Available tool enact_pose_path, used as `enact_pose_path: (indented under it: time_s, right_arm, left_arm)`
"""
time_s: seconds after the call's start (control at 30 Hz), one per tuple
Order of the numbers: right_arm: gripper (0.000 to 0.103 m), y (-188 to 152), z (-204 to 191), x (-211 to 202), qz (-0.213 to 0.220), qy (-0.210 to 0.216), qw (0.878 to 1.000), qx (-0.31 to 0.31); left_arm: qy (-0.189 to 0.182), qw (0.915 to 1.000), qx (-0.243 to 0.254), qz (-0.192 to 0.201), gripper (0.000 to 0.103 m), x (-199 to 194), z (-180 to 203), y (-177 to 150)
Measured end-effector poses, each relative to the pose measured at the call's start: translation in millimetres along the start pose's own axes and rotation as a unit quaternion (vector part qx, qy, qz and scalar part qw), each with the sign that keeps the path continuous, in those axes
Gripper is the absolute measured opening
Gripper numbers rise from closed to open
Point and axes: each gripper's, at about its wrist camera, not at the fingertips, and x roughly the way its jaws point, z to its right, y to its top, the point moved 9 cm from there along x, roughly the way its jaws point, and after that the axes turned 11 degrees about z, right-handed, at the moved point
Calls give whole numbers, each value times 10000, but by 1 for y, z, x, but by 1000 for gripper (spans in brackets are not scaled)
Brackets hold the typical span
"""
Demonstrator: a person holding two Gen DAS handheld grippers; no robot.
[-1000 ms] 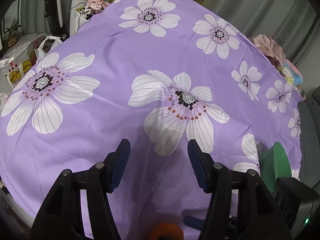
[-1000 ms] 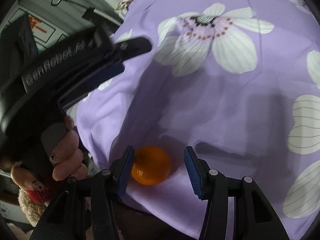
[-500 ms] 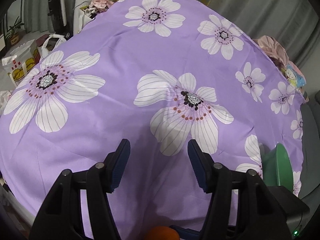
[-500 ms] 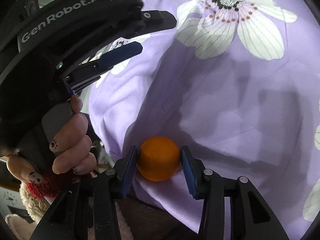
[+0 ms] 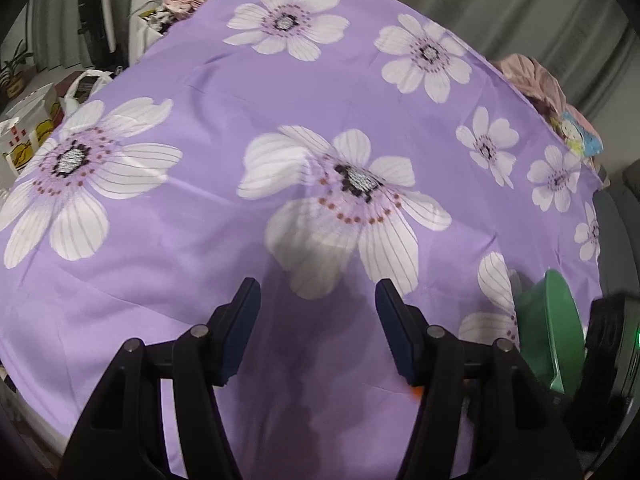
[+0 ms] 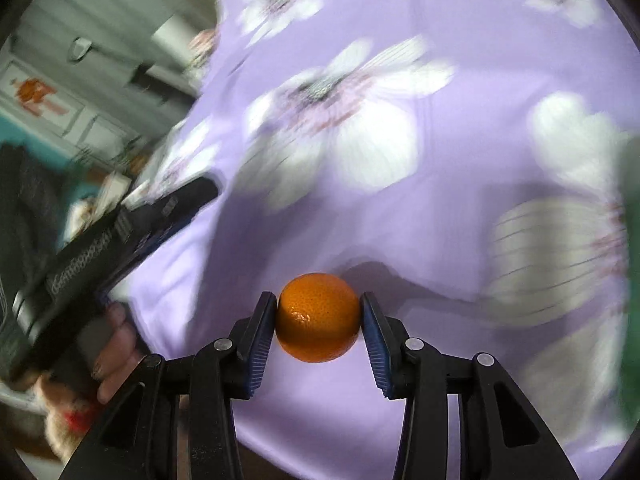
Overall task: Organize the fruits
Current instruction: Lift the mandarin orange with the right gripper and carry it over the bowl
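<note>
In the left wrist view, the left gripper points down at a purple cloth printed with large white flowers, its blue-padded fingers spread apart with only bare cloth between them. Straight ahead of the fingertips lies one big flower with a dark centre, and another sits off to the left. Low at the right, just beyond the right finger, a green bowl stands on the cloth, seen edge-on, with a black part of the other gripper beside it at the frame's edge. A small sliver of orange shows behind the right finger's base. Past the far edge of the cloth are grey curtains and bundles of pinkish fabric. In the right wrist view, the right gripper pinches an orange between its two blue pads, each pad pressed against a side of the fruit. The orange is held clear above the cloth, its shadow falling on the fabric behind it. The surroundings are blurred. To the left of this gripper, the left gripper's black body reaches in over the cloth edge, with the person's hand wrapped around its handle. A green blur sits at the far right edge.
</note>
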Motion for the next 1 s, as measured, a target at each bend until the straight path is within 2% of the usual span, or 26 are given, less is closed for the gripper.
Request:
enact_pose_path:
  time_s: [0.07, 0.13, 0.3, 0.47, 0.67, 0.83, 0.9, 0.97, 1.0]
  right_arm:
    - [44, 6, 17, 0, 139, -405, 9991, 24]
    - [44, 6, 30, 6, 96, -696, 9975, 40]
    - [44, 13, 35, 10, 86, -461, 9984, 300]
    - [44, 23, 33, -1, 360, -206, 9977, 541]
    - [44, 38, 39, -10, 838, -143, 9939, 701]
    - [44, 48, 31, 11, 702, 123, 9951, 680]
    - [44, 46, 37, 19, 537, -41, 9963, 674]
    - [45, 43, 37, 21, 434, 174, 9955, 823]
    - [45, 42, 37, 18, 439, 177, 9956, 811]
  left_arm:
    - [-45, 9999, 88, -101, 60, 4, 7, -5]
    - [-67, 9997, 176, -183, 60, 9, 14, -11]
    - [-31, 9987, 387, -339, 60, 16, 23, -21]
    - [-102, 9981, 467, -400, 59, 18, 30, -26]
    - [-622, 9949, 527, -593, 58, 22, 56, -39]
    - [-1148, 9895, 546, -689, 53, 32, 87, -52]
    - [-1204, 9891, 517, -668, 49, 37, 91, -53]
    - [-1156, 9901, 465, -651, 41, 42, 90, -53]
    - [-1174, 9896, 431, -705, 41, 45, 91, -55]
